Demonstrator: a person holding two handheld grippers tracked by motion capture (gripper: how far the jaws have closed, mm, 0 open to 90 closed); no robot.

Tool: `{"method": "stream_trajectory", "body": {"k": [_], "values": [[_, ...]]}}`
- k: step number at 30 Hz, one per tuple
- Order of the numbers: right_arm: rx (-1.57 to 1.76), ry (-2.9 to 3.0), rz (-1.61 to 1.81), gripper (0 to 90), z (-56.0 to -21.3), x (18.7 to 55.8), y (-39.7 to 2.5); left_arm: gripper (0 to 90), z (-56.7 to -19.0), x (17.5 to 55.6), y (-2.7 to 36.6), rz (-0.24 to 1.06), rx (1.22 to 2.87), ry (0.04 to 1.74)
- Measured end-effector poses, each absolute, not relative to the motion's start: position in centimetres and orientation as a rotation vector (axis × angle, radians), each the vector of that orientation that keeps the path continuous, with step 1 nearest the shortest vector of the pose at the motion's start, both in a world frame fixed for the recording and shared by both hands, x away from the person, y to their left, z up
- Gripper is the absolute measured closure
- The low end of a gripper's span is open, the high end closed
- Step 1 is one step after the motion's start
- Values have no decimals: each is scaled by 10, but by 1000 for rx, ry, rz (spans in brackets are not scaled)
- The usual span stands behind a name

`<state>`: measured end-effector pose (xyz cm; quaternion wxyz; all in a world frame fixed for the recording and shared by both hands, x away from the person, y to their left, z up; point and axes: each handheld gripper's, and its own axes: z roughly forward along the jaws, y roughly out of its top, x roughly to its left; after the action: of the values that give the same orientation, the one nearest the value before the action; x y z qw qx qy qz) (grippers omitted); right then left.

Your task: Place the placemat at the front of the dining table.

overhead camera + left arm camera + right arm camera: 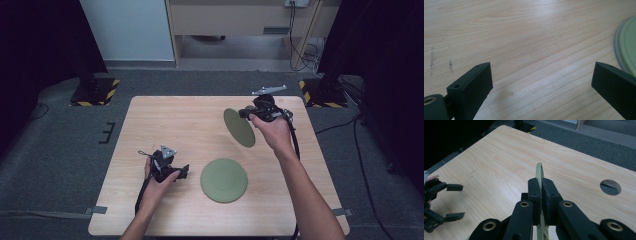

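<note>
The right hand-held gripper [248, 114] is carrying one green plate [239, 127] clear of the worktop [165, 120], over the far right part of it, with the plate tilted steeply on edge. In the right gripper view the two black jaws are pressing together on the plate's rim [539, 171], so the grasp is looking firm. A second green plate [224, 180] is lying flat on the worktop nearer the person, a little right of centre. The left hand-held gripper [183, 171] is resting low at the near left, just beside that flat plate; its jaws are standing wide apart with nothing between them, and the plate's edge [627, 47] is showing at the right of the left gripper view. Judging by the layout, the work is looking like stacking or gathering the two plates: the pick-up of the first plate is done, while the carry, the levelling and the set-down are yet to come. Whether the held plate is meant to go onto the flat one I cannot tell for certain. The left hand-held gripper is not yet contributing to the lift.
</note>
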<state>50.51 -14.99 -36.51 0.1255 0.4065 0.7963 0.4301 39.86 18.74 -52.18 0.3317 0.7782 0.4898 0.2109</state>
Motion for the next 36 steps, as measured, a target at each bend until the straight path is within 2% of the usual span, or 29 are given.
{"method": "stream_trajectory", "body": {"k": [22,36], "values": [[1260,2244,1249,864,-360,550,-140,31,-529,404,230,572,1935,1428],[1303,2212,1229,864,-362,568,-135,29,-535,412,250,599,1965,1483]]}}
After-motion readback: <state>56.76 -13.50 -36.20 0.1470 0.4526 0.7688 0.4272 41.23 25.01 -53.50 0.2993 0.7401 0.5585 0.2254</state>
